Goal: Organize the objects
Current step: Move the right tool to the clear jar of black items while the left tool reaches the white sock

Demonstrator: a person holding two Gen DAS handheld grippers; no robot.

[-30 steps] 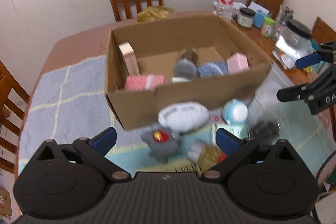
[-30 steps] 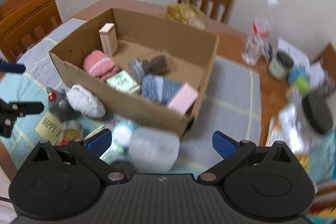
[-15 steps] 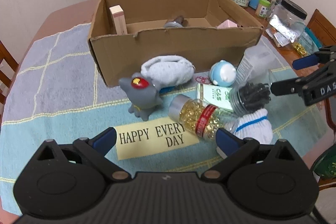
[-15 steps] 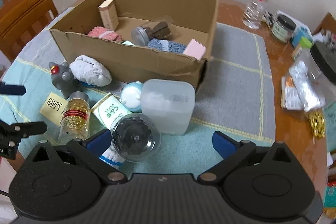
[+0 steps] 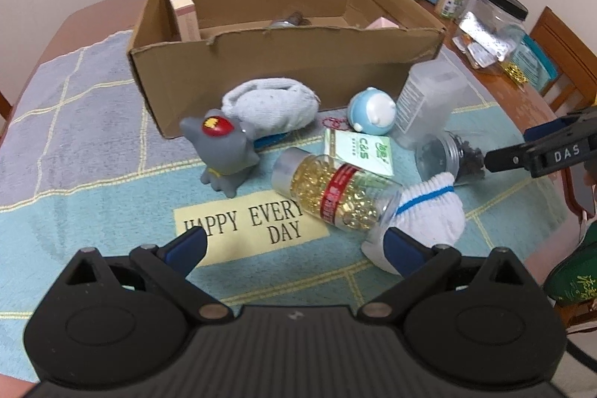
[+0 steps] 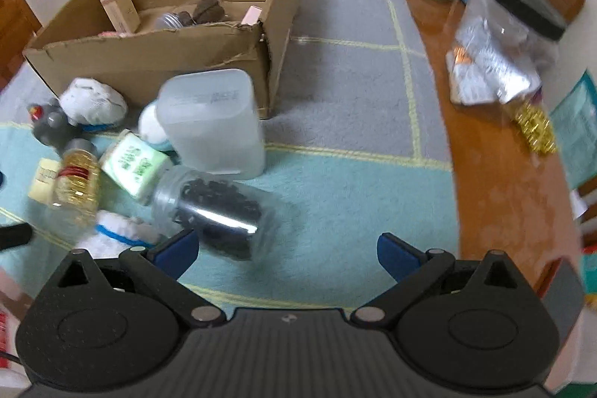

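Cardboard box [image 5: 283, 69] sits mid-table on the checked cloth [image 5: 74, 144], open top, near wall torn along its rim; a beige carton [image 5: 184, 17] stands upright inside at the left end, other contents mostly hidden behind the wall.

Loose clutter lies just in front of the box. Frosted plastic container [image 6: 212, 122] leans at the box's right corner. Grey rolled sock [image 5: 272, 107] touches the box wall; grey toy figure [image 5: 224, 152] stands beside it. Capsule bottle [image 5: 332, 191] lies on its side, gold softgels, red band; text unreadable. Clear jar of dark beads [image 6: 220, 211] on its side. White sock with blue stripe [image 5: 425, 211] touches the capsule bottle's end. Blue-white round toy [image 5: 373, 114]. Green-white packet reads "C&S" [image 5: 360, 152]. Cloth patch reads "HAPPY EVERY DAY" [image 5: 250, 226].

Left gripper [image 5: 294, 245] low over the near cloth, jaws spread, nothing held; right fingertip overlaps the white sock.

Right gripper [image 6: 287, 252] low, jaws spread and holding nothing, left finger beside the bead jar; marked "DAS" in the left view. Open cloth ahead and right of it, to the table edge.
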